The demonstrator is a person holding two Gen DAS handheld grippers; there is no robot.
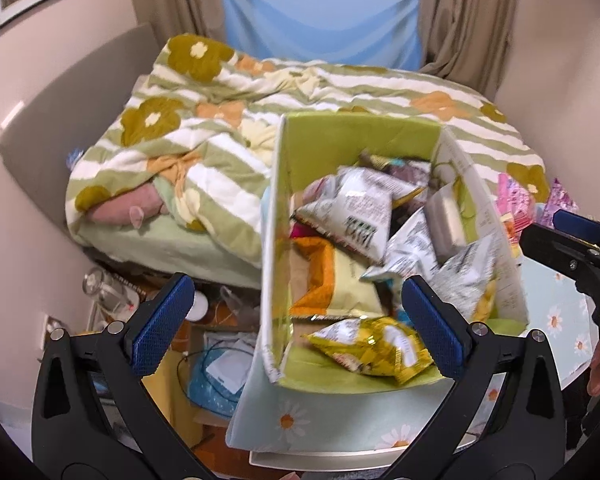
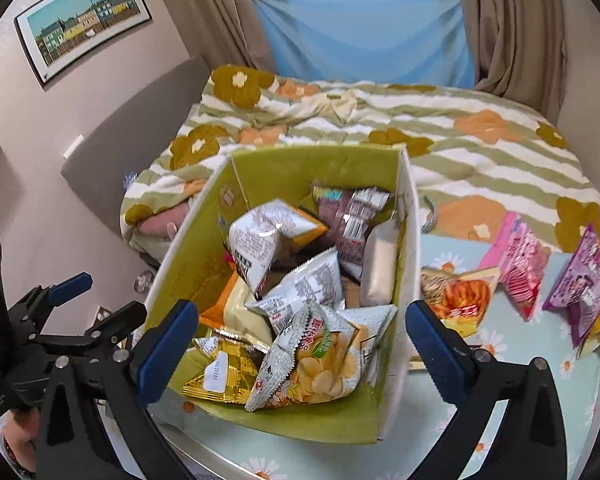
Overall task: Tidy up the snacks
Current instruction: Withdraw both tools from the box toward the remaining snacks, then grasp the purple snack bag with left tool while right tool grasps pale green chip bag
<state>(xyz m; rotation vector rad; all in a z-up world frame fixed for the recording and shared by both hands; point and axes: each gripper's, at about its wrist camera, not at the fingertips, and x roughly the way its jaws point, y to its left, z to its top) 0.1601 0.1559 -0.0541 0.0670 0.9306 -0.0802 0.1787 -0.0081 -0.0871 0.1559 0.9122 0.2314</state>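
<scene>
An open cardboard box with a green inside [image 1: 356,132] [image 2: 324,164] stands on a small table and holds several snack packets, among them white ones [image 1: 360,208] [image 2: 268,240], a yellow one [image 1: 376,344] and a chip bag [image 2: 324,364]. My left gripper [image 1: 296,320] is open and empty, just in front of the box's near left corner. My right gripper [image 2: 300,344] is open and empty above the box's near end. Each gripper shows in the other's view, the right [image 1: 580,240] beside the box and the left [image 2: 84,308] at the box's left.
A pink packet [image 2: 516,268], a purple packet [image 2: 584,288] and an orange packet [image 2: 456,296] lie on the daisy-print tablecloth [image 2: 452,408] right of the box. A bed with a flowered quilt [image 1: 220,120] is behind. Clutter, cables and a glass jar [image 1: 100,288] sit on the floor at left.
</scene>
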